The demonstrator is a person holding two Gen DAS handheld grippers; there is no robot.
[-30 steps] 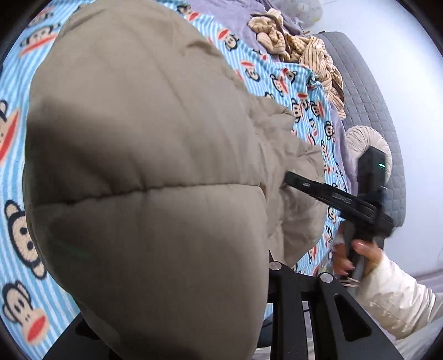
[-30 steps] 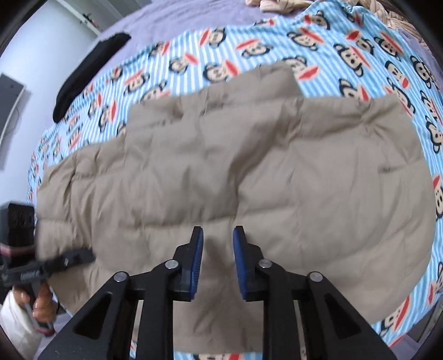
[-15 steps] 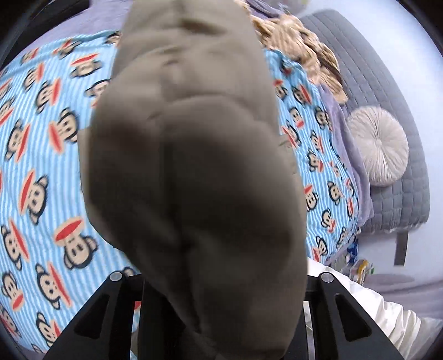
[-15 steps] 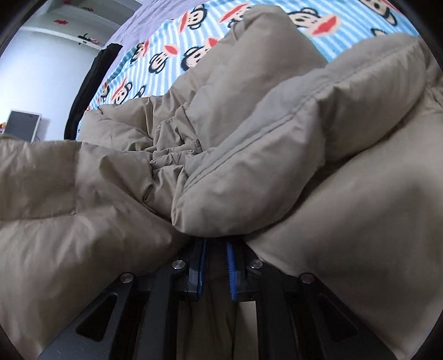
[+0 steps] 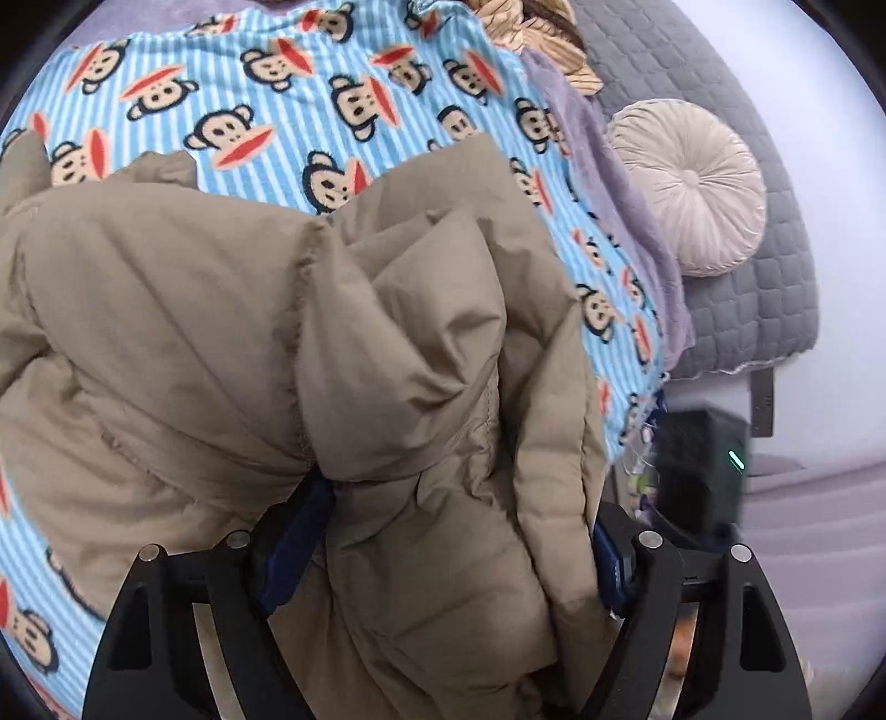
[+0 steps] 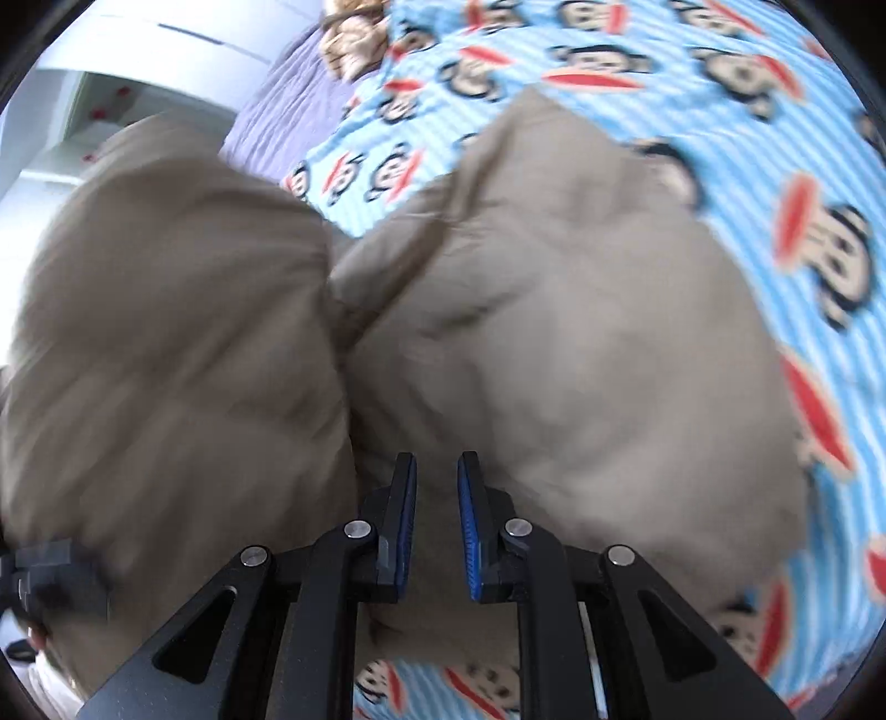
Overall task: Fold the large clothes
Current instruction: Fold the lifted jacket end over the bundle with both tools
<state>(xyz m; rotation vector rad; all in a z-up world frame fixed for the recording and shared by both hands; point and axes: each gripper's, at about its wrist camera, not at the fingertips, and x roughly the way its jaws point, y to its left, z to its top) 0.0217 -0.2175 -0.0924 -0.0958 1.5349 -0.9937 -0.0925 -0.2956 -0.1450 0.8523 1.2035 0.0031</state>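
A large tan padded jacket (image 5: 232, 343) lies bunched on a bed covered with a blue striped monkey-print blanket (image 5: 277, 72). My left gripper (image 5: 443, 531) has its jaws spread wide with a thick fold of the jacket between the blue pads. In the right wrist view the jacket (image 6: 554, 310) fills the middle, folded over itself. My right gripper (image 6: 436, 498) stands just above it, jaws a narrow gap apart with nothing between them. The right gripper's body (image 5: 698, 476) shows at the right edge of the left wrist view.
A round cream cushion (image 5: 686, 183) leans on a grey quilted headboard (image 5: 747, 310) at the right. A tan striped garment (image 5: 537, 33) lies at the far end of the bed. A purple sheet (image 6: 288, 105) borders the blanket.
The jacket's lifted edge has been carried over and laid down onto the rest. My right gripper has let go of the fabric and drawn back. My left gripper's jaws have spread wider.
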